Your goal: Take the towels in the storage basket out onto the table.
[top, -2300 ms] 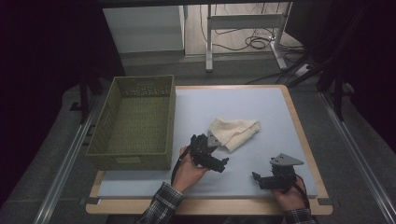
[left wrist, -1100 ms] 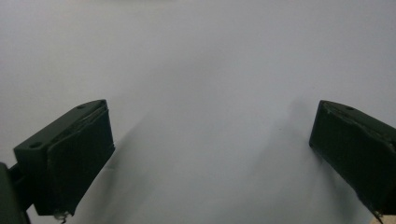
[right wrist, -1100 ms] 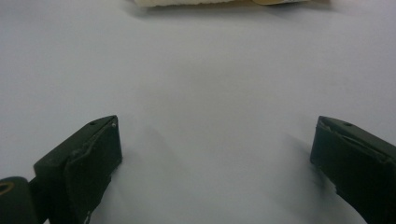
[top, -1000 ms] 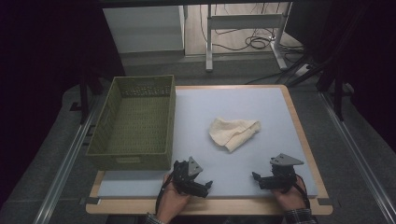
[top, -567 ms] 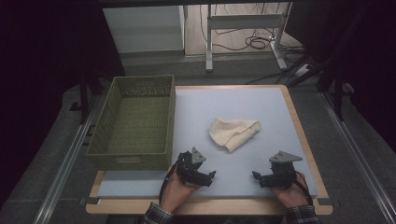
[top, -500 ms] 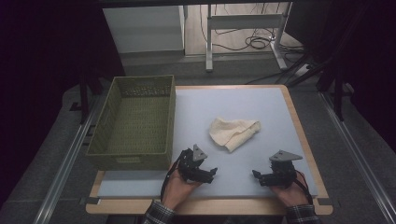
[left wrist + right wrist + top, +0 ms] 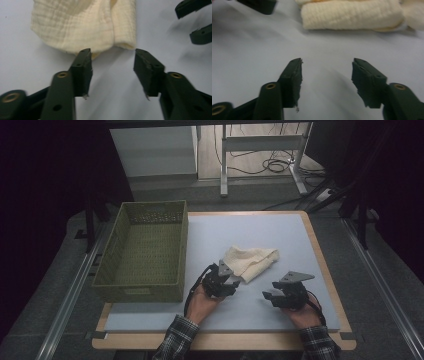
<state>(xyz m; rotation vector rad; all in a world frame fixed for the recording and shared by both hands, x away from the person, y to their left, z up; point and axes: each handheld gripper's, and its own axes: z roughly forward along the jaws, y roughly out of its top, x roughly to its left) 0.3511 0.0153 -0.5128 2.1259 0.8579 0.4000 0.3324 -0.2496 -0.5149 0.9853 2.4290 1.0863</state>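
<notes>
The cream cloth (image 7: 250, 262) lies crumpled on the pale blue table mat (image 7: 260, 230), right of centre and well clear of the green woven basket (image 7: 145, 250) that sits along the mat's left edge. The left gripper (image 7: 234, 279) is right at the cloth's near corner, its tips just beside the fabric, held up by the person's left hand (image 7: 200, 302) in a plaid sleeve (image 7: 175, 340). From the left gripper view, the cloth (image 7: 85, 25) sits just ahead of the two black jaws; one tip is at the folded hem, but the gap between them holds only bare mat, and the jaws have just been closing with nothing caught between them. So that claw stands partly open, gripping nothing. In the upper right corner of that same view, the right gripper's tips (image 7: 195, 20) are in sight. Over on the right, the right gripper (image 7: 267, 296) hovers low above the mat near the front edge, pointing left, a little apart from the cloth. In the right gripper view the rolled edge of the cloth (image 7: 352, 13) lies further ahead, with open mat in between; these jaws too have just been closing on nothing, and they stand partly apart, empty.
</notes>
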